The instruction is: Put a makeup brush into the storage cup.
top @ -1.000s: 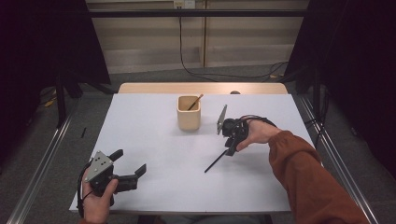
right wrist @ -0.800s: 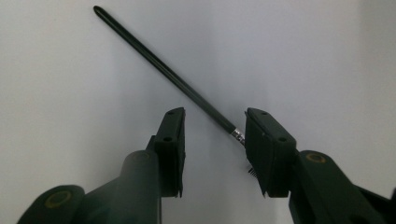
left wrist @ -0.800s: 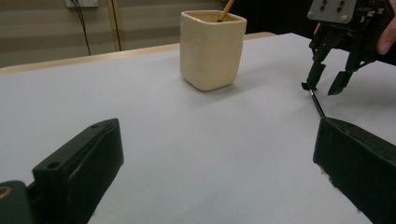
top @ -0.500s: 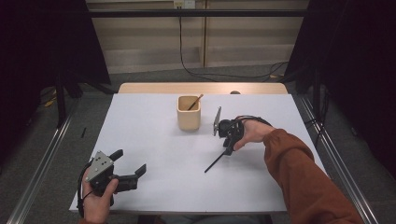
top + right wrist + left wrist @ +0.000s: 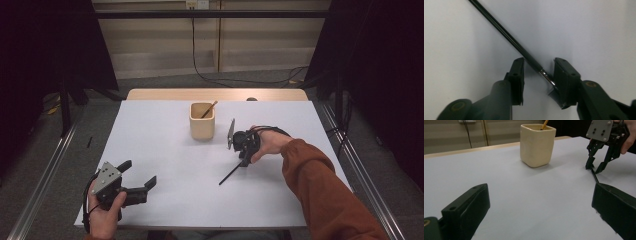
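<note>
Right tongs just been closing, straddling thin black brush flat on white surface, not yet pinching. Handle axis diagonal across gap. Left tongs wide open, empty, well apart.

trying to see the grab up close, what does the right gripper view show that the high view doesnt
Right gripper view: a metal ferrule and grey bristles on the thin black brush, lying between the right gripper's jaws, which have just been closing; a gap remains at the left pad. High view: the beige cup with a stick in it, the left gripper standing open, the table edge. Both: brush, white tabletop.
</note>
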`<action>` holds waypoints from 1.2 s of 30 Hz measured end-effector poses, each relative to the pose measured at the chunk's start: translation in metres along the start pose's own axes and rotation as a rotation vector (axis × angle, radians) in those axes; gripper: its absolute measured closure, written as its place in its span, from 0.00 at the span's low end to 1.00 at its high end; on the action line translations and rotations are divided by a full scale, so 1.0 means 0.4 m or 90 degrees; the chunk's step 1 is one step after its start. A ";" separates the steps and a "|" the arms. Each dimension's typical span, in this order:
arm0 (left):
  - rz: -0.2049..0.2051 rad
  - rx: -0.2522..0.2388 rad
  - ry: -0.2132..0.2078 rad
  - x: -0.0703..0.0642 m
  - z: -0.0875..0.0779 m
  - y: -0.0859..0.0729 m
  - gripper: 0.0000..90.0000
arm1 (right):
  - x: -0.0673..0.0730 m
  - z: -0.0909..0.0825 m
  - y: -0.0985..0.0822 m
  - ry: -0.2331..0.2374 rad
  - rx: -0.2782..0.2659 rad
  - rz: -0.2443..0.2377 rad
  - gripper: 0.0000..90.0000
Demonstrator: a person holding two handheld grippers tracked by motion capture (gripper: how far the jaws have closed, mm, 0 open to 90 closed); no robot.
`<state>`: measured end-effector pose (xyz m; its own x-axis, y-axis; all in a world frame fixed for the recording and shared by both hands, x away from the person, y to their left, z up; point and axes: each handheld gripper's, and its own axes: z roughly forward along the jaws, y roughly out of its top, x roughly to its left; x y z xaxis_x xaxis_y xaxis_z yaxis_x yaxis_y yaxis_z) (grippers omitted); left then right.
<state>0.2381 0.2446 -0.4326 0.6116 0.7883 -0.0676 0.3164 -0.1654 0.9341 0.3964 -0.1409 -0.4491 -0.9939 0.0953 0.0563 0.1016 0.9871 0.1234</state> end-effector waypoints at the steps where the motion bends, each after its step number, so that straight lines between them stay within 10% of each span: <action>1: -0.003 0.000 -0.001 -0.001 0.001 0.000 0.02 | -0.001 0.001 0.001 -0.002 0.001 -0.003 0.71; 17: 0.003 0.006 -0.011 -0.003 0.005 -0.002 0.02 | -0.004 0.002 0.014 -0.005 0.025 -0.024 0.87; 36: 0.000 0.001 -0.007 -0.003 0.002 -0.002 0.02 | -0.013 0.001 0.006 0.011 0.008 0.033 0.96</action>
<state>0.2376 0.2434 -0.4334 0.6194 0.7819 -0.0710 0.3172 -0.1666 0.9336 0.4017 -0.1389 -0.4495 -0.9863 0.1445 0.0789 0.1525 0.9825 0.1071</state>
